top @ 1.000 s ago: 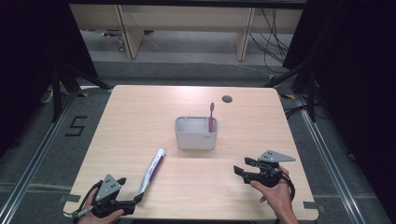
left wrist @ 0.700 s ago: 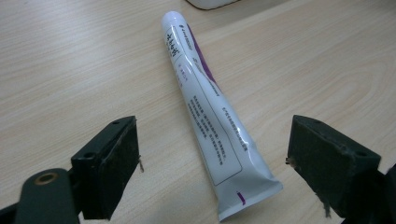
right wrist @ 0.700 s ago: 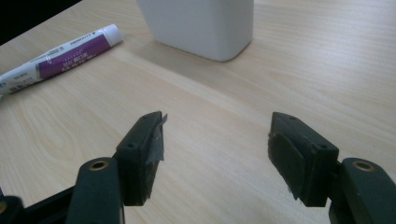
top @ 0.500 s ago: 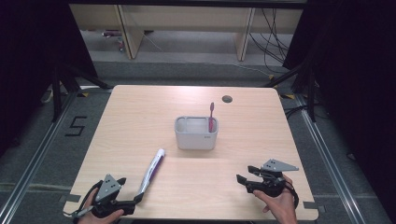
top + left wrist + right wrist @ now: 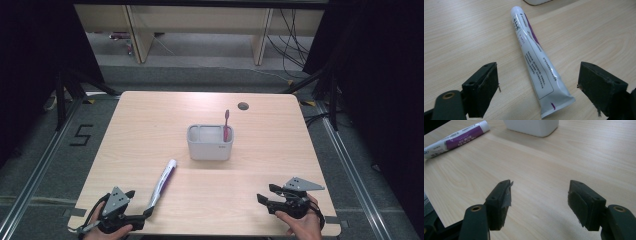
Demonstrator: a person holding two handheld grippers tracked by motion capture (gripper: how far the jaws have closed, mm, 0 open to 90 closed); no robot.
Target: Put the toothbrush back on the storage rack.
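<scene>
**Two grippers, one tube, one holder, one brush**

So there are two grippers at the near edge of the table. The left gripper [image 5: 537,85] sits at the near left corner with its jaws spread wide, and the crimped end of the tube [image 5: 536,57] lies flat on the wood between them. The pads aren't touching it, there's clear wood on both sides, so it's not gripped. From the high view you can see that same left gripper [image 5: 147,212] with a hand [image 5: 107,227] under it, and the tube [image 5: 163,181] running from its tips away toward the middle, cap end far.

The right gripper [image 5: 539,197] is over at the near right, jaws wide apart too, with just bare table between them. In the high view the right gripper [image 5: 265,194] points left, well apart from the tube.

Counting outward: one tube, white with a purple stripe. One grey holder [image 5: 210,142] in the middle of the table [image 5: 150,125], two compartments as far as I can tell. One red brush [image 5: 226,125] standing upright in its right compartment. One small dark hole [image 5: 243,106] in the tabletop, far of the holder.
</scene>
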